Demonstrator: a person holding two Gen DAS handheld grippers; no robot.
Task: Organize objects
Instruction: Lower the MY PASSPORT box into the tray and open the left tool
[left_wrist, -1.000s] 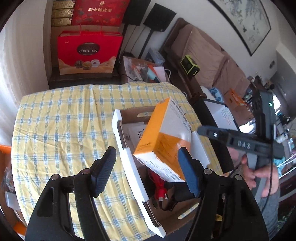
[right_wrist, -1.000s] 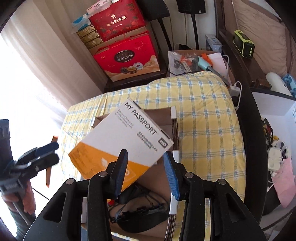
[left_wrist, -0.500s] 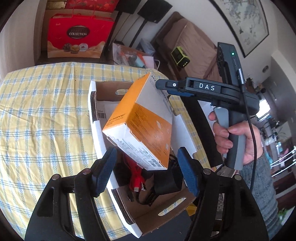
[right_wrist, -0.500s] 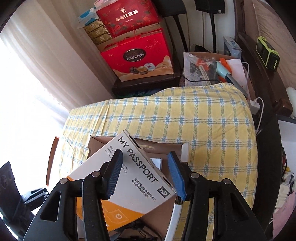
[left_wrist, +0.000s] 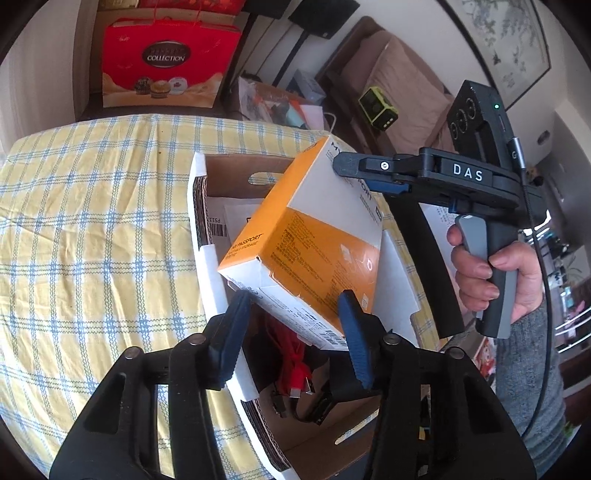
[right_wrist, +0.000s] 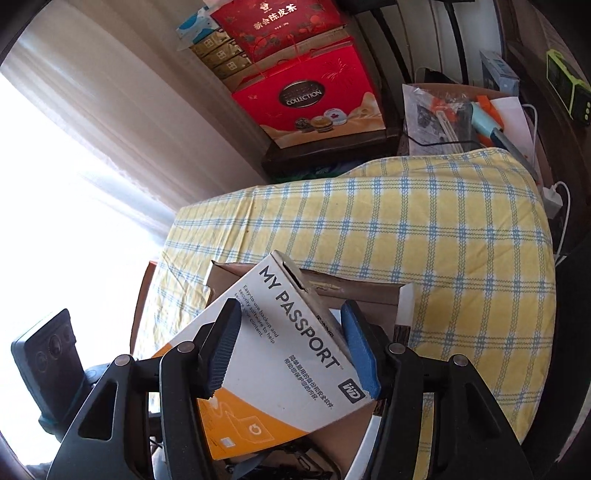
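An orange and white "My Passport" box (left_wrist: 310, 236) is held tilted above an open cardboard box (left_wrist: 199, 221) on the yellow checked tablecloth (left_wrist: 92, 229). My right gripper (right_wrist: 291, 350) is shut on the far end of the My Passport box (right_wrist: 280, 354); it also shows in the left wrist view (left_wrist: 369, 173). My left gripper (left_wrist: 291, 325) is open, its fingers on either side of the near lower corner of the box. Red cables (left_wrist: 295, 362) and black items lie in the cardboard box.
A red "Collection" gift bag (left_wrist: 162, 62) and stacked boxes stand beyond the table. A box of clutter (right_wrist: 458, 118) sits behind the table's far right. A sofa with a green device (left_wrist: 376, 110) is to the right.
My left gripper has moved in closer around the box's lower corner. My right gripper has tilted and lifted the box, and the views have shifted toward the far side of the table.
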